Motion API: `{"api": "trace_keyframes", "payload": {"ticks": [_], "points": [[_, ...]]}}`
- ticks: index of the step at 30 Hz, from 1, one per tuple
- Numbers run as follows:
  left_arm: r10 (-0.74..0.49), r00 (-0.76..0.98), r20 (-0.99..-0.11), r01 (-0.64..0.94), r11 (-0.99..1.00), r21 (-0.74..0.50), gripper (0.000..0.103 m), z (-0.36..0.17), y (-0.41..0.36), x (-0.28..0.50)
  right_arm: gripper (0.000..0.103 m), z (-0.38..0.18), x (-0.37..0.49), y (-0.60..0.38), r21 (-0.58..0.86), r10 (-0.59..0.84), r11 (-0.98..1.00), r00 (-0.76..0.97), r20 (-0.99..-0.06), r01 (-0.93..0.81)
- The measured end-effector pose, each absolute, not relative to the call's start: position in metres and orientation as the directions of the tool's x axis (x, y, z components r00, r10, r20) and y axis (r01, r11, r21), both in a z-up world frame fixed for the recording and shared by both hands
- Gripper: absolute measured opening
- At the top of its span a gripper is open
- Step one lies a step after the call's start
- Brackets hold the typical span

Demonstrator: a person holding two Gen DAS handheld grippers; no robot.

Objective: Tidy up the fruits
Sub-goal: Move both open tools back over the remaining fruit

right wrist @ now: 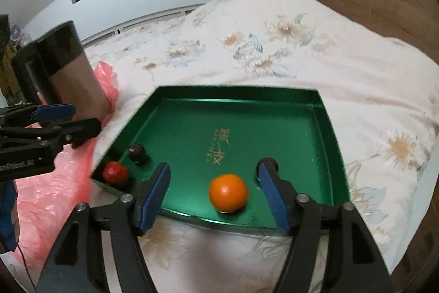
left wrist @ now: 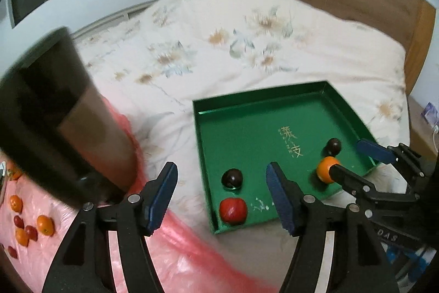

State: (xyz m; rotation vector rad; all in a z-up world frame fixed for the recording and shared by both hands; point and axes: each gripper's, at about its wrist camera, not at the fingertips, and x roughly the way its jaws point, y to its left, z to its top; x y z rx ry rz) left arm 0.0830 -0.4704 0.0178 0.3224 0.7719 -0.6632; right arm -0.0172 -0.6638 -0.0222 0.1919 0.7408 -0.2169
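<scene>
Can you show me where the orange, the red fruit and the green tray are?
orange (right wrist: pixel 228 192): right wrist view, middle of its skin.
red fruit (left wrist: pixel 233 210): left wrist view, its middle.
green tray (right wrist: pixel 274 128): right wrist view, bare floor.

Bed (right wrist: pixel 274 51) under a floral quilt — green tray (right wrist: pixel 333 155) and pink plastic sheet (right wrist: pixel 41 197) lie on it.

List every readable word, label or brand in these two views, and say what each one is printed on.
"D A S": white letters on the right gripper's black body, left wrist view; likely part of a longer word.
"nRobot.AI": white letters on the left gripper's black body, right wrist view; the start is cut off by the frame edge.
Gold characters on the green tray floor: Chinese script with small letters beside it, too blurred to read.
Nothing else readable.
</scene>
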Motion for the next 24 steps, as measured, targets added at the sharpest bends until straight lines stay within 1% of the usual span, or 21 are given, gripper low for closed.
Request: {"api": "trace_keyframes", "payload": {"ticks": [2, 10, 12, 14, 24], "points": [[-0.442, 0.536, -0.719, 0.659, 0.751, 0.03, 0.061, 0.024, -0.457, 0.076, 0.103, -0.011, -0.022, -0.656, 0.091, -0.129, 0.963, 0.726, -0.676, 0.255], [-0.411, 0.536, -0.737, 0.628, 0.778, 0.022, 0.061, 0.034, -0.398, 0.05, 0.103, 0.02, -0.046, -0.615, 0.109, -0.087, 0.972, 0.754, -0.651, 0.207], [-0.395, 0.535, -0.747, 0.605, 0.796, 0.013, 0.062, 0.035, -0.382, 0.048, 0.103, 0.026, -0.051, -0.603, 0.107, -0.074, 0.977, 0.758, -0.648, 0.187], [-0.378, 0.527, -0.761, 0.581, 0.814, -0.002, 0.065, 0.035, -0.366, 0.047, 0.103, 0.032, -0.054, -0.591, 0.107, -0.06, 0.98, 0.761, -0.646, 0.167], [-0.301, 0.566, -0.768, 0.472, 0.882, 0.002, 0.066, 0.037, -0.284, 0.037, 0.103, 0.048, -0.067, -0.527, 0.127, 0.043, 0.991, 0.761, -0.648, 0.052]]}}
